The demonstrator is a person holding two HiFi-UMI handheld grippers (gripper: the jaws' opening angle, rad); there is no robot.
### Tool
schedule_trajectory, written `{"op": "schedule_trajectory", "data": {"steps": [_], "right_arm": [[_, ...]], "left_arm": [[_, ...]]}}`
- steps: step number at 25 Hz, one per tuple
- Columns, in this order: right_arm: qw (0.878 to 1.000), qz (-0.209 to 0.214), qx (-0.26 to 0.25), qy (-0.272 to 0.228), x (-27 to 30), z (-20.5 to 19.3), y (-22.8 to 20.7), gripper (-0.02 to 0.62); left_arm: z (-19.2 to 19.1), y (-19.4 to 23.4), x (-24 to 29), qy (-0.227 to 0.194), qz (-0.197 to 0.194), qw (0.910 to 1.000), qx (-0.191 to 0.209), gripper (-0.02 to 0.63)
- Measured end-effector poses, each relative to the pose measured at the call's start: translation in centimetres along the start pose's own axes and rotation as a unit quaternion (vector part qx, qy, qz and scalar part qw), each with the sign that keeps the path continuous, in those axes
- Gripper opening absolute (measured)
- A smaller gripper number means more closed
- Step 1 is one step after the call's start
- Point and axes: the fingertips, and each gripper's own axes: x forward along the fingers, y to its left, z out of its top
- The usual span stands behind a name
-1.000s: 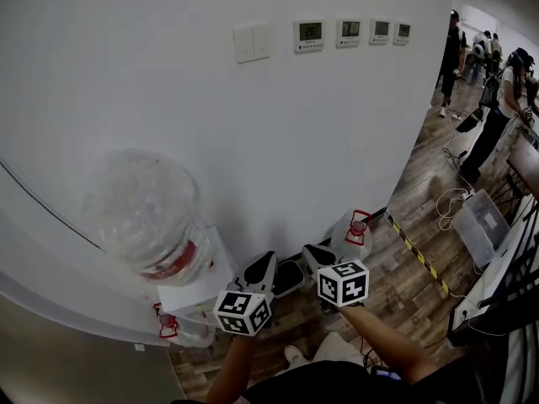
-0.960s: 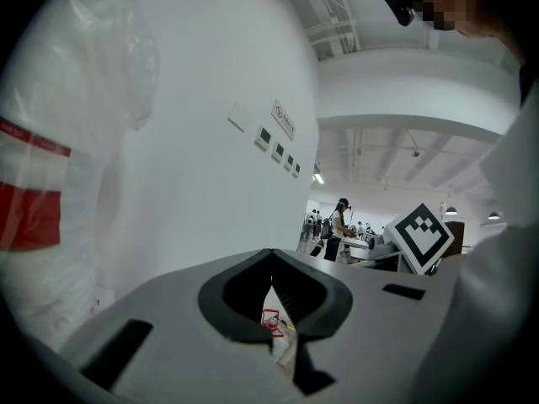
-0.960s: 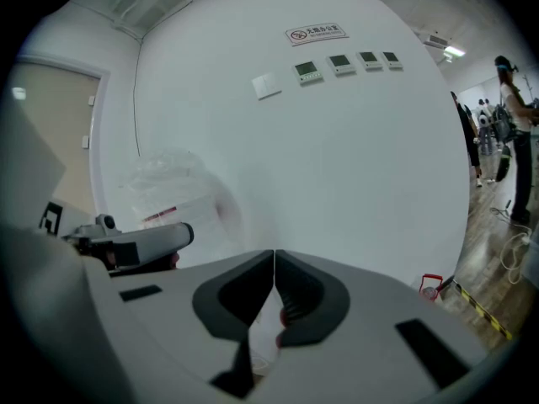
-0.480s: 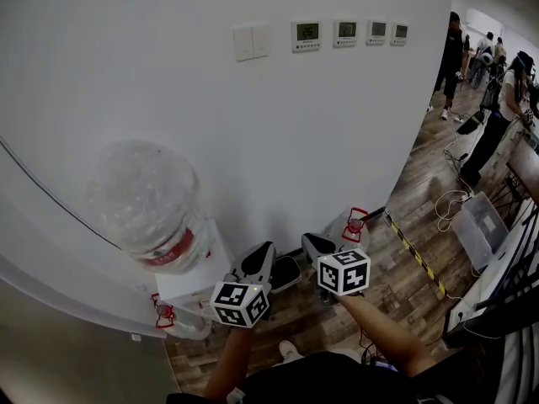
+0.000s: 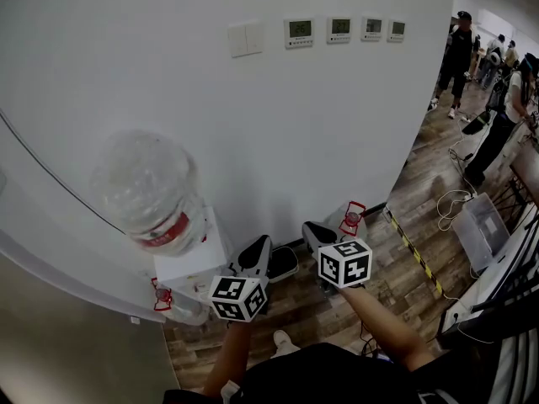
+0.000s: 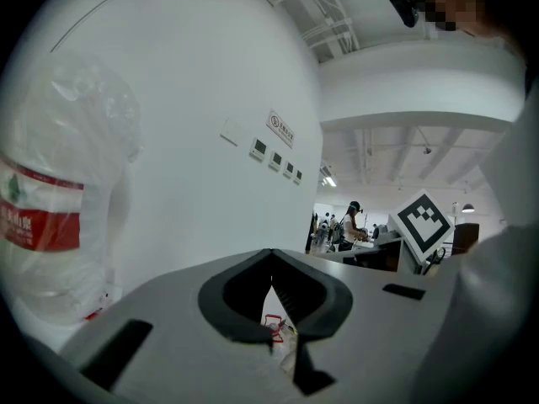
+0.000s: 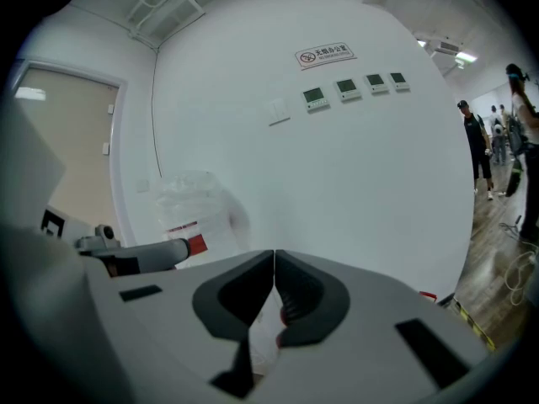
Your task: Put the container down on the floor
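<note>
Two empty clear water jugs stand on the wood floor by the white wall. One with a red handle (image 5: 350, 219) is just right of my right gripper (image 5: 312, 231). The other jug (image 5: 179, 304), red-capped, sits low beside the white dispenser (image 5: 192, 263), left of my left gripper (image 5: 260, 246). Both grippers hover side by side above the floor, jaws shut and holding nothing. In the left gripper view the closed jaws (image 6: 270, 259) leave a slit showing a red jug handle (image 6: 274, 323). The right gripper's jaws (image 7: 274, 259) also meet at the tips.
A big clear bottle with a red label (image 5: 150, 194) sits upside down on the dispenser. The wall carries switches and thermostats (image 5: 292, 32). Yellow-black tape (image 5: 416, 252), cables and a clear bin (image 5: 480, 221) lie to the right, with several people (image 5: 459, 53) standing further off.
The view has shifted a little. Both grippers stay shut and side by side, drifting slightly. Neither jug on the floor has moved.
</note>
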Motion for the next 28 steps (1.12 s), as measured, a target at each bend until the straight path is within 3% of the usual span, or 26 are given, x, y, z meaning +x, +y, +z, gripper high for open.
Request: {"op": "schedule_trajectory", "data": {"steps": [5, 14, 28], "right_arm": [[1.0, 0.009, -0.01, 0.0, -1.7, -0.2, 0.0, 0.031], [0.997, 0.023, -0.069, -0.017, -5.6, -0.2, 1.0, 0.031], [0.996, 0.043, -0.055, -0.052, -10.4, 0.1, 1.0, 0.029]], "left_arm": [[-0.8, -1.0, -1.4, -0.002, 0.016, 0.9997, -0.017, 0.017], [-1.6, -4.4, -3.4, -0.005, 0.034, 0.9994, -0.003, 0.017], [-2.4, -9.8, -5.6, -0.019, 0.029, 0.9993, 0.011, 0.017]]}}
